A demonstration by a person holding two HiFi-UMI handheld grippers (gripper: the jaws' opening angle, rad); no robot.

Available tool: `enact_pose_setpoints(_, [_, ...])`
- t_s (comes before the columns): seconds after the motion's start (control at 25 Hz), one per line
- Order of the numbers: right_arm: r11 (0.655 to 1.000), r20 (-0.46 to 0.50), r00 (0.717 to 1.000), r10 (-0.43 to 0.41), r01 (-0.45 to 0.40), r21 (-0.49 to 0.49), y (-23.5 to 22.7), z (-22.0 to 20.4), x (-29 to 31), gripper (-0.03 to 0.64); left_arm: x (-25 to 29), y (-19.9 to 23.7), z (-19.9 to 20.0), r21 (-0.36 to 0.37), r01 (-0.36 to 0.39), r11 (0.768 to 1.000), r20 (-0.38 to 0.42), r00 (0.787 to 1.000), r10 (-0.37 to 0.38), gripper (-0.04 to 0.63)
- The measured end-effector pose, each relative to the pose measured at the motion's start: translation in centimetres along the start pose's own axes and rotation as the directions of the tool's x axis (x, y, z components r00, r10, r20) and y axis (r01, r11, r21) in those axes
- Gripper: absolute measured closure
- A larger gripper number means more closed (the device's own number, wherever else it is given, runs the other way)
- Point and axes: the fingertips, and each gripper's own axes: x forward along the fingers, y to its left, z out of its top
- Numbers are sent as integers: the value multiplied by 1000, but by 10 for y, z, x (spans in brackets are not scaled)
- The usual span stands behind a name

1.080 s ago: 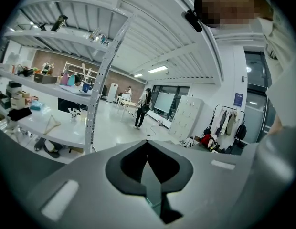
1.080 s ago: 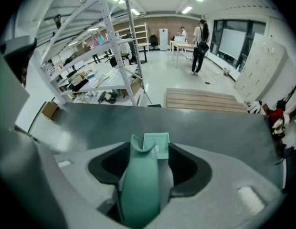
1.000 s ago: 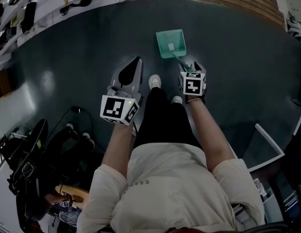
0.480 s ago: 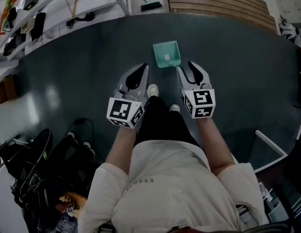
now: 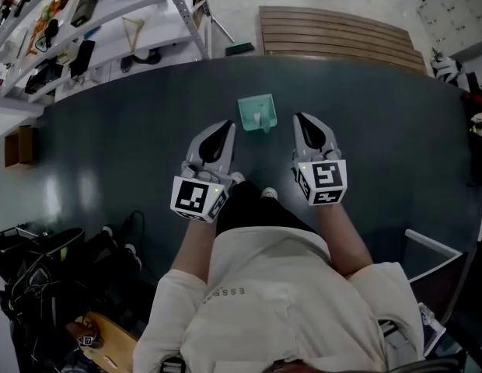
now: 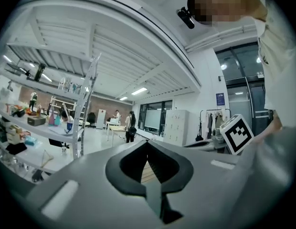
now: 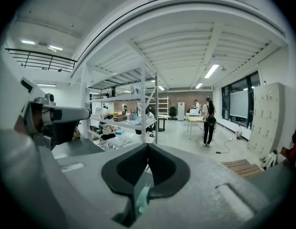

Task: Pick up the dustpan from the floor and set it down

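Plainly, the left gripper (image 5: 222, 129) and the right gripper (image 5: 301, 121) both have their jaws pressed together. The teal dustpan (image 5: 257, 113) sits on the dark floor (image 5: 132, 130), ahead of and between both pairs of jaws, apart from each.

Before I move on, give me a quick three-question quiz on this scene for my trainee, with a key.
1. Fill in: the fingers of the left gripper and of the right gripper are both ___ (open or shut).
2. True or false: the dustpan lies on the dark floor, apart from both grippers.
3. In the head view, the dustpan shows: A) left of both grippers; B) between the two grippers; C) right of both grippers.

Key: 1 shut; 2 true; 3 B.
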Motion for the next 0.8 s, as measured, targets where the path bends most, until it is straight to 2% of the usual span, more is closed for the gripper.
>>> enact_pose_setpoints(0.16, [1000, 35, 999, 17, -16, -14, 8, 7, -42, 624, -29, -22, 12, 5, -14, 1000, 49, 999, 14, 588])
enact_pose_setpoints(0.4, [997, 3, 999, 49, -49, -60, 33, -13, -106, 624, -93, -61, -7, -14, -40, 999, 42, 998, 40, 588])
enact_pose_setpoints(0.64, [999, 15, 999, 40, -39, -38, 81, -28, -186, 624, -183, -113, -15, -3, -14, 1000, 33, 999, 14, 588])
enact_pose_setpoints(0.8, [999, 54, 998, 27, -28, 21, 108, -36, -245, 624, -241, -141, -23, -17, -27, 999, 15, 1000, 27, 588])
